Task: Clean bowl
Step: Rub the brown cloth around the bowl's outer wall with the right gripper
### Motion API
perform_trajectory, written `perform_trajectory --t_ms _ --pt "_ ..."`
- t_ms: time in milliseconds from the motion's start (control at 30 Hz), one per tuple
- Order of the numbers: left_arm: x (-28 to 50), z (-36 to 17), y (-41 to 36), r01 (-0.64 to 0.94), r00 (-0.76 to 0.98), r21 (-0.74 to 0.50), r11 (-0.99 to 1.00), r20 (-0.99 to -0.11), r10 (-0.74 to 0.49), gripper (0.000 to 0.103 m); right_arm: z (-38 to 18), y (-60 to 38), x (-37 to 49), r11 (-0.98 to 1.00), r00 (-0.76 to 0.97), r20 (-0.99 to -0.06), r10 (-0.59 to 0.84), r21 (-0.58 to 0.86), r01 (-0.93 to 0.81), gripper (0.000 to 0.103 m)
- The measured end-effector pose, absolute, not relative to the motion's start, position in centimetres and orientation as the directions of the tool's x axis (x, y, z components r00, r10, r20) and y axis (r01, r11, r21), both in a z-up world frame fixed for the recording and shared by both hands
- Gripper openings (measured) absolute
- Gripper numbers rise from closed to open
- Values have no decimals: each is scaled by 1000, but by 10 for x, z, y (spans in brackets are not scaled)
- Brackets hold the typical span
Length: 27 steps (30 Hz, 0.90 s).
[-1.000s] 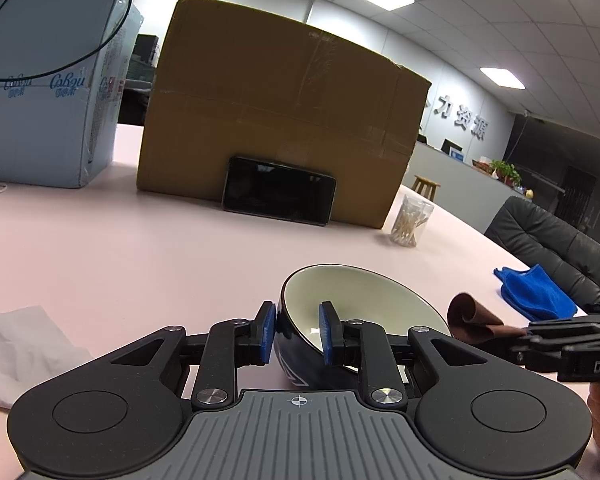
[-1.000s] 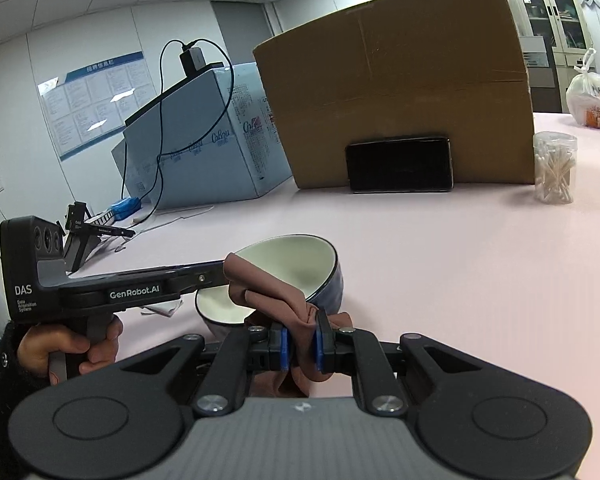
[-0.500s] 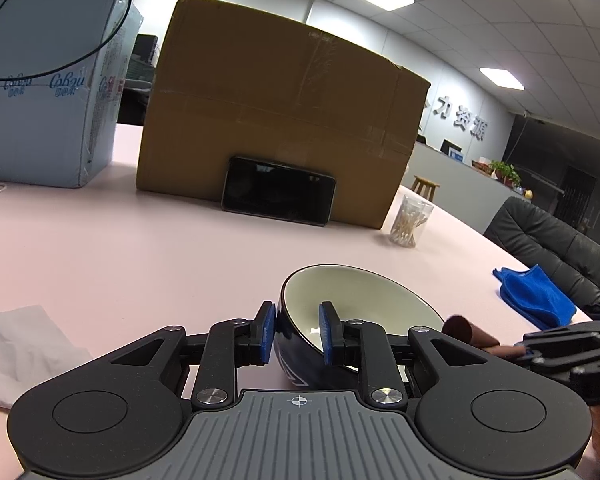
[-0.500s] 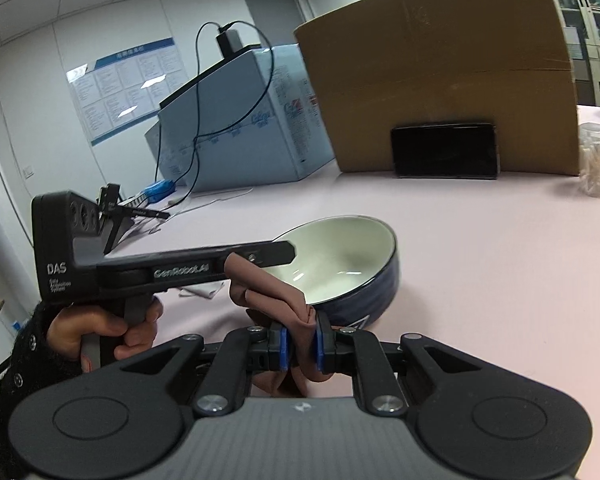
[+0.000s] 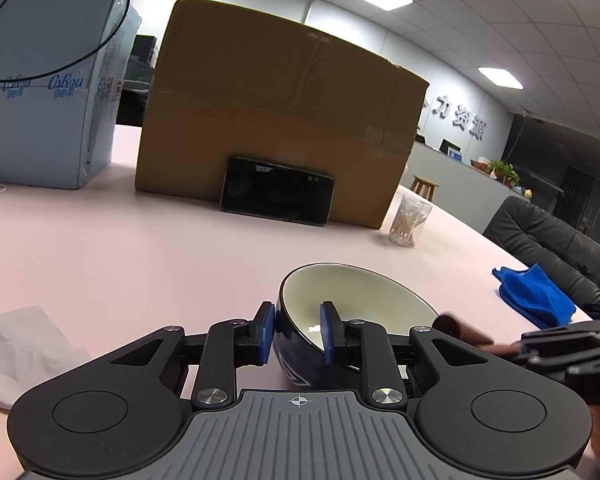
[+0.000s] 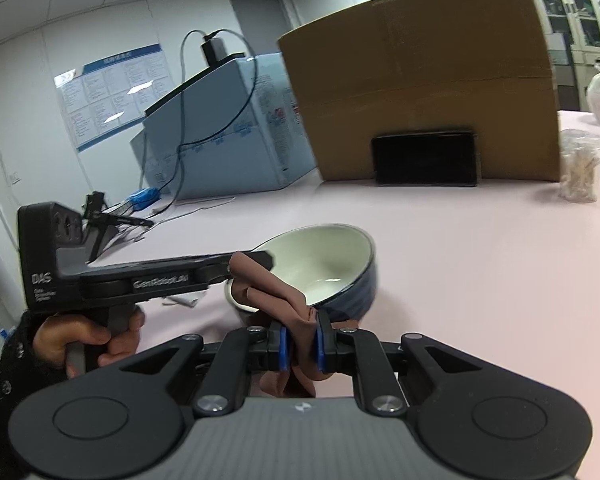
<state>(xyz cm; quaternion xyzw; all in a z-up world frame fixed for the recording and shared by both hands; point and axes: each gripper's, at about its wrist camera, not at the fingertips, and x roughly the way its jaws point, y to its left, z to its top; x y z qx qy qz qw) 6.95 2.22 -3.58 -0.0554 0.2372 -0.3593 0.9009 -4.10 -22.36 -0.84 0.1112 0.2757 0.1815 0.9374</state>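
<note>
Two risks tbh: left hand-held gripper [image 5: 295, 334] pinches only the dark-blue, cream-lined ceramic bowl [image 5: 352, 308] rim, so it could tip; right hand-held gripper [image 6: 300, 345] clamping the brown cloth [image 6: 278, 286] might drop it.

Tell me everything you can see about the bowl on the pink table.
The bowl is round and looks like glazed ceramic: dark blue outside with a pale line pattern near its base, cream inside with a dark rim. It looks empty. It is tipped on the pink table, its opening tilted away from the left gripper, which is shut on the near wall, one pad inside and one outside. A brown cloth, held in the right gripper, lies at the rim.
</note>
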Motion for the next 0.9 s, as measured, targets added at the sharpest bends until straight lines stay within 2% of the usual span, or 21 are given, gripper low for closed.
perform_trajectory --t_ms 133,533,900 --pt "69 -36 23 621 629 -272 735 -387 -674 22 -10 -214 -40 900 761 -487 429 306 -312 15" --pt "64 -35 22 622 629 -270 735 -386 -674 22 -2 -238 -44 942 825 -475 307 275 -192 15" --pt "64 -35 21 621 629 -272 735 -385 -675 23 -4 -239 -39 945 830 -470 301 262 -194 15"
